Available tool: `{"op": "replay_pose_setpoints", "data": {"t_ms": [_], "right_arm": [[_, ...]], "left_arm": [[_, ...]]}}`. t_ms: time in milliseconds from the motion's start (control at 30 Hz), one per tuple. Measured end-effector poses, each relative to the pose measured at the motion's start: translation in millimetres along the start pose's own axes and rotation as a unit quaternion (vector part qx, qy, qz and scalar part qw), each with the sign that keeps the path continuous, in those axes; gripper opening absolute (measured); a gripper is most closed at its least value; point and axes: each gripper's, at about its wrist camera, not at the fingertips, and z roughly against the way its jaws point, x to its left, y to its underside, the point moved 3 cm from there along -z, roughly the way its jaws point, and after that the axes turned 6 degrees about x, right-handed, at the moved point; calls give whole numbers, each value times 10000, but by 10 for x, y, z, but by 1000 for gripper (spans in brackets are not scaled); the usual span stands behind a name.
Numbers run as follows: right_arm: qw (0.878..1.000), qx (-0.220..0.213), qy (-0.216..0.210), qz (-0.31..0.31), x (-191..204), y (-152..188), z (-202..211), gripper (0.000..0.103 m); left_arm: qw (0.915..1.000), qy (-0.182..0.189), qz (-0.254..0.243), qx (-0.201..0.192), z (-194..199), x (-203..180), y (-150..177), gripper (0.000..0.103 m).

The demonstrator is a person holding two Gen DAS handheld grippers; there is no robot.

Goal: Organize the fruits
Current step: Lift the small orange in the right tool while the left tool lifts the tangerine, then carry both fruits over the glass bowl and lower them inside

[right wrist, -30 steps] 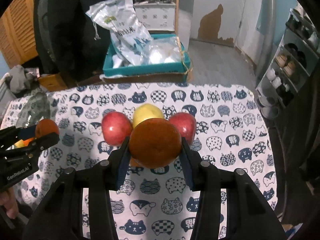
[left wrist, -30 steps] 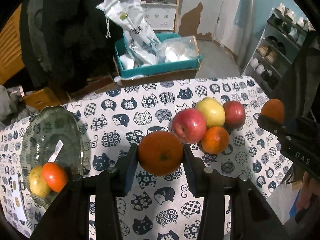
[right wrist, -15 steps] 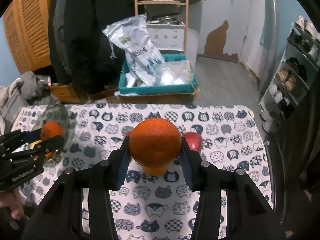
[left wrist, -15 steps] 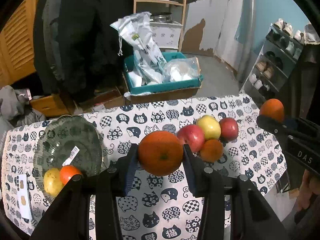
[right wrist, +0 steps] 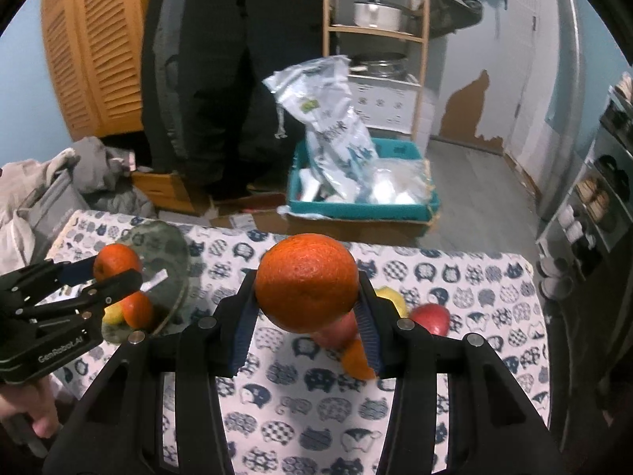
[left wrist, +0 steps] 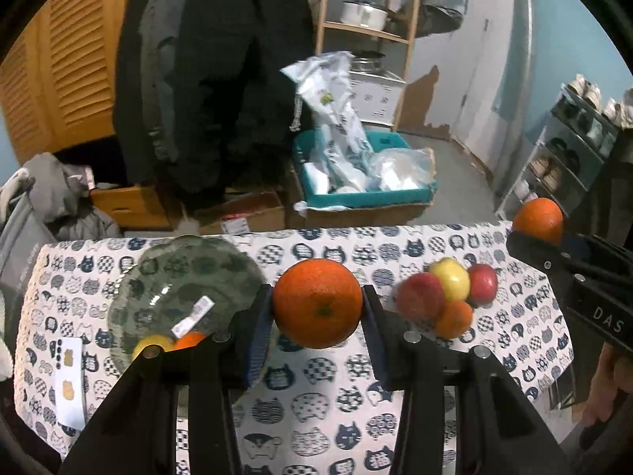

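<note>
My left gripper (left wrist: 317, 308) is shut on an orange (left wrist: 317, 303) and holds it above the table, just right of the green glass plate (left wrist: 174, 277). The plate holds a yellow fruit (left wrist: 152, 345) and a small orange (left wrist: 189, 339). My right gripper (right wrist: 305, 297) is shut on a second orange (right wrist: 306, 282), raised above the pile of fruit. On the cloth lie two red apples (left wrist: 420, 296), a yellow apple (left wrist: 451, 279) and a small orange (left wrist: 454, 318). The right gripper's orange also shows in the left wrist view (left wrist: 538, 217), and the left gripper's orange in the right wrist view (right wrist: 115, 262).
The table wears a cat-print cloth (left wrist: 348, 415). A white card (left wrist: 69, 380) lies at its left edge. Behind the table stand a teal crate with bags (left wrist: 364, 182), cardboard boxes, a wooden shelf (left wrist: 368, 31) and a shoe rack (left wrist: 569, 150) on the right.
Both grippers have risen and pulled back from the table with their oranges. The left one has shifted left toward the glass plate.
</note>
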Motion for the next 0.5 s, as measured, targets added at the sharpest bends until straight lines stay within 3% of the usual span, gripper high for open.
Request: {"op": "replay_pose_setpoints", "data": {"t_ms": [500], "right_arm": [[9979,35,-426,495,839,-332,-307,45]], "left_arm": [[9968,-484,628,-132,87,896,34,44]]}}
